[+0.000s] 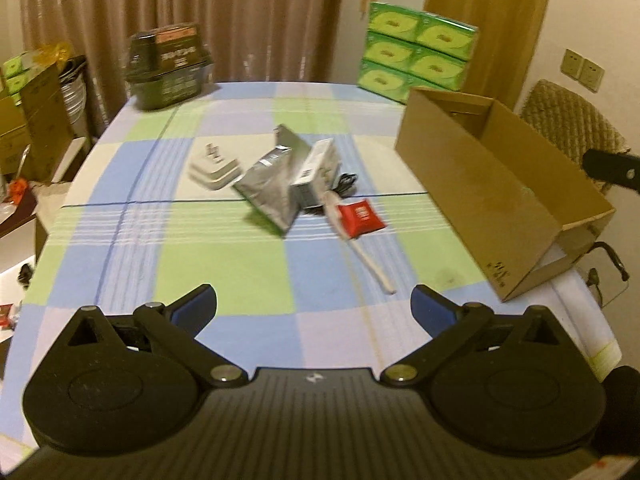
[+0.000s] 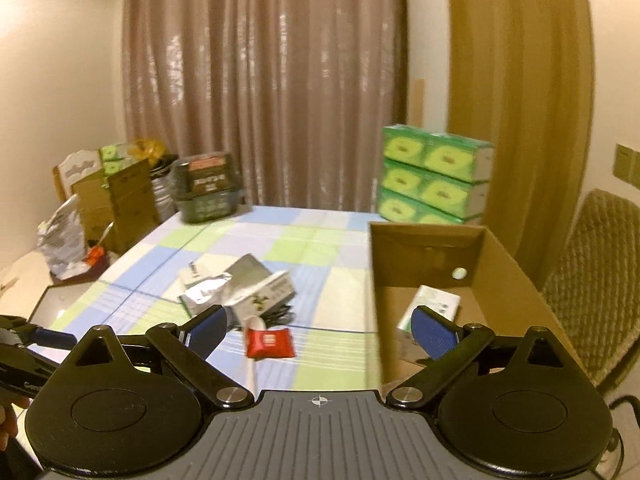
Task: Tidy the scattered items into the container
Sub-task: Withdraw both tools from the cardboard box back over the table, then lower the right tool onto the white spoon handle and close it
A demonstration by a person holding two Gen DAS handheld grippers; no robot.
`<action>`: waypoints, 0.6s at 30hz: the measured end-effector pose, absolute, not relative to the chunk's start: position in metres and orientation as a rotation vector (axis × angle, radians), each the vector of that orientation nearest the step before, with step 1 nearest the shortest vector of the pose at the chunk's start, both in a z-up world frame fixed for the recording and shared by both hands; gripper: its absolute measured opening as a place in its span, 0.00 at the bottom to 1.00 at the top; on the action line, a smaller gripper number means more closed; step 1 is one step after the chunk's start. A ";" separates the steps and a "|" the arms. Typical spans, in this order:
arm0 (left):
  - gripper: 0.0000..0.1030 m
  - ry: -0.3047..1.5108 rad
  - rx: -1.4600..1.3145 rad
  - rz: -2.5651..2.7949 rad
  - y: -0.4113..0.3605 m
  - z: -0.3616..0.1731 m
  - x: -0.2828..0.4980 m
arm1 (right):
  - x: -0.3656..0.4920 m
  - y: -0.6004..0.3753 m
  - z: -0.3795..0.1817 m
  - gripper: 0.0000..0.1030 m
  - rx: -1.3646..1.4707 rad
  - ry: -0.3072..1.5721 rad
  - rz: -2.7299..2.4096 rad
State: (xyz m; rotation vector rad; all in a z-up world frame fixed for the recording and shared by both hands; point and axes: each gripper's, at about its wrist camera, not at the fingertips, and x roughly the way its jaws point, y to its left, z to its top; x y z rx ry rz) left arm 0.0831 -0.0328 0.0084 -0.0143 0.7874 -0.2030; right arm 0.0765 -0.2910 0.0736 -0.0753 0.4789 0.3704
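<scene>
1. Blue-padded and spread wide, the right gripper [image 2: 318,330] holds nothing; its jaws straddle the near wall of the cardboard box [image 2: 376,304], one pad over the tablecloth, the other over the box's inside.
2. Just ahead of its left pad lies the red packet [image 2: 269,343], resting on a white spoon [image 2: 253,354] whose handle runs back toward this gripper.
3. Beyond the packet sits the heap: a silver foil pouch [image 2: 208,292] and a white carton [image 2: 266,296], both farther ahead and to the left.
4. One white-and-green pack [image 2: 434,304] already lies in the box, by the right pad.
5. The left gripper [image 1: 314,306] is also spread and empty; from it the spoon's [image 1: 370,258] long axis slants ahead-right, with the packet [image 1: 360,216] farther out.
6. Judgement: the right gripper is nearer the packet, and the box lies immediately to its right, so a short carry suffices.
</scene>
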 end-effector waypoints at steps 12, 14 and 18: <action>0.99 0.808 -0.043 -0.153 0.002 -0.007 0.079 | 0.086 -0.242 0.044 0.93 -0.169 0.534 0.467; 0.99 0.812 -0.051 -0.144 0.007 -0.010 0.080 | 0.090 -0.235 0.035 0.93 -0.180 0.559 0.477; 0.99 0.823 -0.065 -0.138 0.015 -0.017 0.086 | 0.101 -0.224 0.015 0.93 -0.200 0.602 0.496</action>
